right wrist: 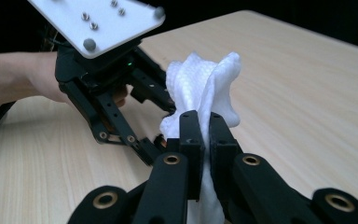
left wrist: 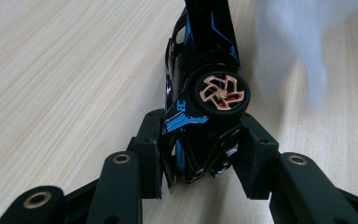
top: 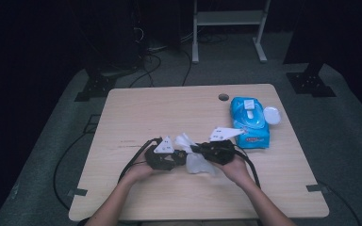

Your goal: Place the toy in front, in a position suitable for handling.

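Note:
A black toy car (left wrist: 205,60) with blue stripes and a copper-rimmed wheel lies on its side between the jaws of my left gripper (left wrist: 203,135), which is shut on its rear end. My right gripper (right wrist: 204,122) is shut on a crumpled white wipe (right wrist: 205,84) and holds it up right beside the left gripper (right wrist: 112,93). In the high view the left gripper (top: 179,158) and right gripper (top: 197,150) face each other over the near middle of the table, with the wipe (top: 195,162) between them. The wipe shows as a white blur (left wrist: 298,46) next to the car.
A blue pack of wipes (top: 250,123) lies on the wooden table (top: 146,108) at the right, with a white round lid (top: 272,115) beside it. A cable hole (top: 223,97) sits near the far edge. Cables trail from both grippers towards the person.

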Demonstrator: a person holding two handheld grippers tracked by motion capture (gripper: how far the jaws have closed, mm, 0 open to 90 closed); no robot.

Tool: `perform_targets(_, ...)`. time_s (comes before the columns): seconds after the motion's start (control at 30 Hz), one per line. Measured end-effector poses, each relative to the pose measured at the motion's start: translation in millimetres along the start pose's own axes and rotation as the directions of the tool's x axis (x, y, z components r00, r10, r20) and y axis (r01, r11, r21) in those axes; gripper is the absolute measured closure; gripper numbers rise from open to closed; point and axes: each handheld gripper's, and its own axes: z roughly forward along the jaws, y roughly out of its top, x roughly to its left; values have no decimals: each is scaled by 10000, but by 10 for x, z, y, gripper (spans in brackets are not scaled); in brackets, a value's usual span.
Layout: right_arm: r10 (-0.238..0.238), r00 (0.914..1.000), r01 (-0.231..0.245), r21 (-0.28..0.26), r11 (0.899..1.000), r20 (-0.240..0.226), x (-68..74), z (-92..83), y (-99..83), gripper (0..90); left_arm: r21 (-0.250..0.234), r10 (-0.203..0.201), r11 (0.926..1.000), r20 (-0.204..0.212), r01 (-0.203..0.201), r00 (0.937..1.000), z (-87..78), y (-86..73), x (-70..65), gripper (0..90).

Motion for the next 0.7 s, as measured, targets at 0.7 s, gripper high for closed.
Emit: perform_targets(0.7,1574,9710,-1580,-111,9874,1800,-598,-657,-480,862,-11,-290,9996,-82,290,9995,-18,197,9,444)
